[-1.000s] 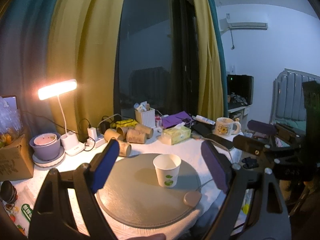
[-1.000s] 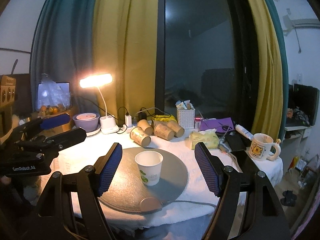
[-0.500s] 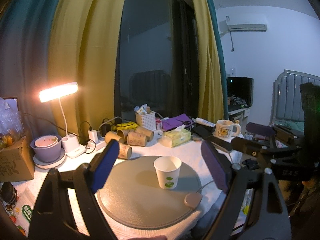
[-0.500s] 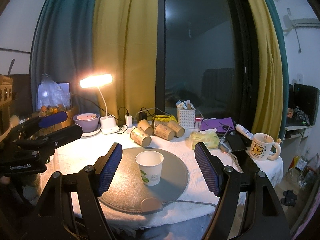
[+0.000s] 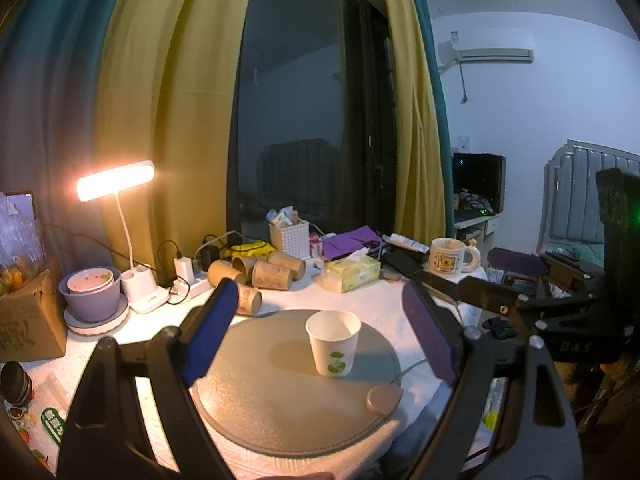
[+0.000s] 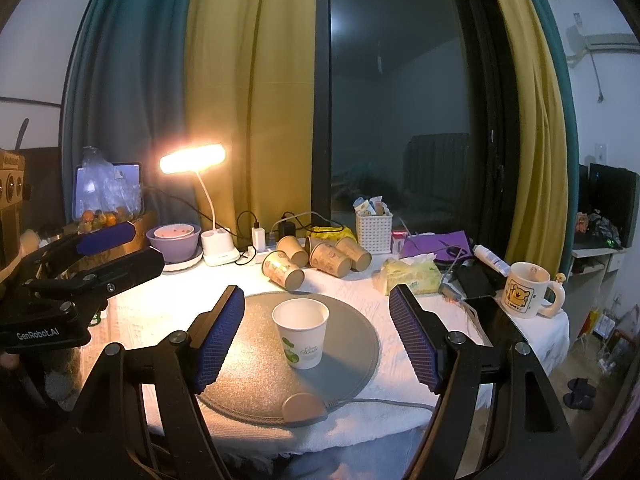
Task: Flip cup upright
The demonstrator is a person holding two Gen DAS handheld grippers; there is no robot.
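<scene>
Both wrist views face window; share cup (image 5: 333,342) (image 6: 301,333).

Each hand-held gripper (image 6: 316,336) — black frame, silver screws, ribbed blue pads (image 6: 218,338) — marked "GenRobot.AI".

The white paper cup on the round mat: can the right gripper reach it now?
Probably yes. The right gripper is open, and the white paper cup stands upright and alone on the round mat, nothing between them.

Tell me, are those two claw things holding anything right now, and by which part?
Nothing is held. The left gripper and right gripper both stand open, and the white paper cup sits upright on the round grey mat, untouched by any fingers.
</scene>
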